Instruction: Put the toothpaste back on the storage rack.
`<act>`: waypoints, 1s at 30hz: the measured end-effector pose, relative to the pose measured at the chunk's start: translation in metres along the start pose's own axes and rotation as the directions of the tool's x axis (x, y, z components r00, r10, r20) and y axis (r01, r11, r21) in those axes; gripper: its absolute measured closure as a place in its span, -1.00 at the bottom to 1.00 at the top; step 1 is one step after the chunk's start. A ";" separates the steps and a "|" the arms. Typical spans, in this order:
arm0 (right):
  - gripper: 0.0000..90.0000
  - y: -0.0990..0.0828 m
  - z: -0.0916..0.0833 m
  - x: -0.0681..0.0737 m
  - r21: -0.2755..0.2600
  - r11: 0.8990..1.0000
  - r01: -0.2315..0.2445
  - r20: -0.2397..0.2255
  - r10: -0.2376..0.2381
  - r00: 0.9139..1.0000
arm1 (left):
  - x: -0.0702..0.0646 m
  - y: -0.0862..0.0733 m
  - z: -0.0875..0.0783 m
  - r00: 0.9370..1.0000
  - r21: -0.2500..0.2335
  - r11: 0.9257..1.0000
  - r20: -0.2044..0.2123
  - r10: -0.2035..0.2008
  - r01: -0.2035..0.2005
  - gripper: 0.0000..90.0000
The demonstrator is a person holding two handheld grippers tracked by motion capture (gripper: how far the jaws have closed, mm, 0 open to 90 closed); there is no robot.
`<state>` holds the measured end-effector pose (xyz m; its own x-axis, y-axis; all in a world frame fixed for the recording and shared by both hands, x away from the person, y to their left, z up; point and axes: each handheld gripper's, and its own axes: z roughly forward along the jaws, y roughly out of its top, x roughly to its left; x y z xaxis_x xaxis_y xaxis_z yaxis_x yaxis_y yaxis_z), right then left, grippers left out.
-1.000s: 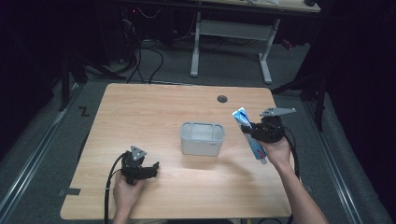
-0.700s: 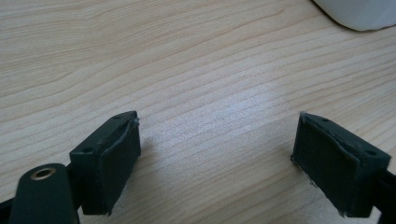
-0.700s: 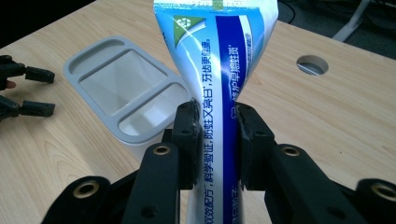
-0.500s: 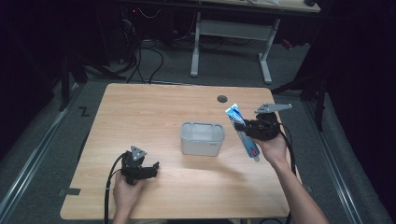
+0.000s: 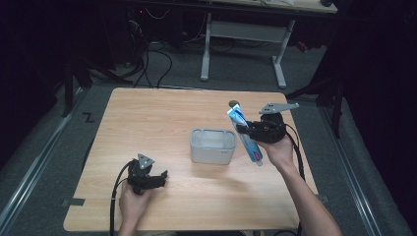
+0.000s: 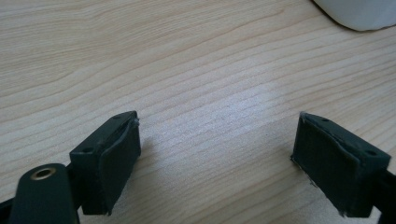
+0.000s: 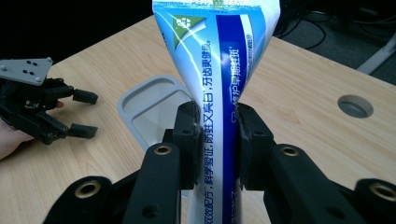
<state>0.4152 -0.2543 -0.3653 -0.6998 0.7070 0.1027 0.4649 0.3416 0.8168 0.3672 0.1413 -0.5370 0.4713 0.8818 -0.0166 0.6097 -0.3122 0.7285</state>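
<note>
A blue and white toothpaste tube (image 5: 244, 134) hangs tilted in the air just right of a grey rectangular tub (image 5: 212, 146), held by my right gripper (image 5: 244, 129). In the right gripper view my right gripper (image 7: 218, 140) is shut on the toothpaste tube (image 7: 219, 79), its pads squeezing the tube's middle, with the grey tub (image 7: 149, 109) behind and below it. My left gripper (image 5: 160, 177) rests low at the table's front left, open. In the left gripper view my left gripper (image 6: 217, 149) has its pads wide apart over bare wood with nothing between them.
The wooden table (image 5: 147, 118) has a round cable hole (image 5: 234, 103) at its back right. A corner of the white-grey tub (image 6: 359, 14) shows in the left gripper view. Dark floor, cables and a desk frame (image 5: 241, 34) lie beyond the table.
My right gripper has carried the toothpaste tube up and to the left, closer to the tub. My left gripper has stayed where it was.
</note>
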 end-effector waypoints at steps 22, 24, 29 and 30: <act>0.62 0.035 0.015 0.012 -0.058 0.998 0.025 -0.059 -0.029 0.998 | 0.000 0.000 0.000 1.000 0.000 1.000 0.000 0.000 0.000 -0.66; 0.62 0.038 0.017 0.012 -0.065 0.998 0.026 -0.061 -0.030 0.998 | 0.000 0.000 0.000 1.000 0.000 1.000 0.000 0.000 0.000 -0.66; 0.62 0.044 0.024 0.015 -0.069 0.997 0.022 -0.070 -0.027 0.997 | 0.000 0.000 0.000 1.000 -0.001 1.000 0.000 -0.001 0.001 -0.66; 0.62 0.045 0.025 0.015 -0.071 0.997 0.025 -0.072 -0.030 0.997 | 0.000 0.000 0.000 1.000 -0.001 1.000 0.000 -0.001 0.001 -0.66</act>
<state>0.4395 -0.2128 -0.3415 -0.7504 0.6502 0.1189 0.4080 0.3141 0.8573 0.3671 0.1412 -0.5371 0.4707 0.8821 -0.0170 0.6094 -0.3111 0.7293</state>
